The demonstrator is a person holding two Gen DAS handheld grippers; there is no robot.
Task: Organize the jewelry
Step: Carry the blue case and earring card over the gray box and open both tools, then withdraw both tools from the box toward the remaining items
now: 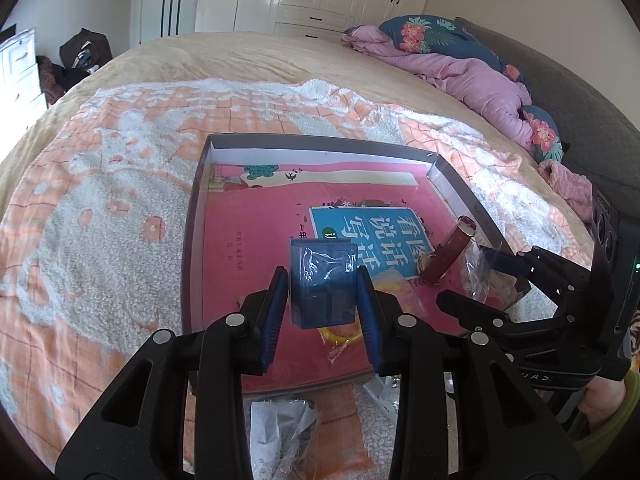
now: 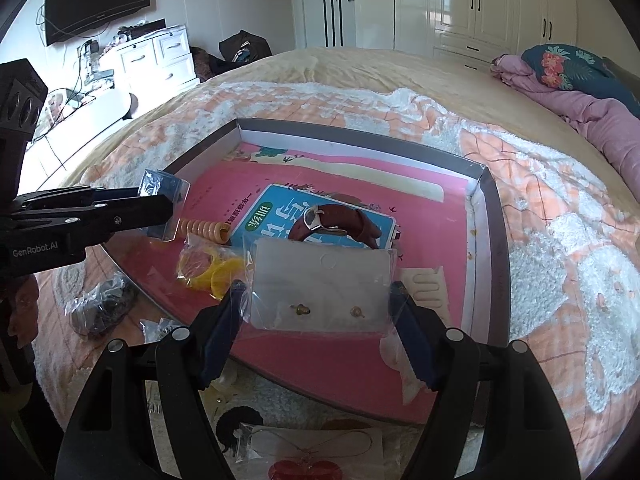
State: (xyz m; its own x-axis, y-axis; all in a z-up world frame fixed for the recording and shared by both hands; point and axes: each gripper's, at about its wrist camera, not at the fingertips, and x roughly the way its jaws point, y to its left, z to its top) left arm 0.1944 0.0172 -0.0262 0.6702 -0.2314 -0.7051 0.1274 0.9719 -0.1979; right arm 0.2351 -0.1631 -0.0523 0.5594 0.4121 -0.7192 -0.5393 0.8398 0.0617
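My left gripper is shut on a small blue see-through pouch, held above the pink book inside the shallow box. In the right wrist view the left gripper comes in from the left with that pouch. My right gripper is shut on a clear bag holding a white card with two small earrings, over the box's near part. A brown-strapped watch lies on the book, with an orange spiral tie and bagged yellow rings near it.
The box sits on an orange-and-white towel over the bed. Outside its near edge lie a grey bagged item, a bagged necklace with a red pendant and a black item. A pink duvet is heaped at the far right.
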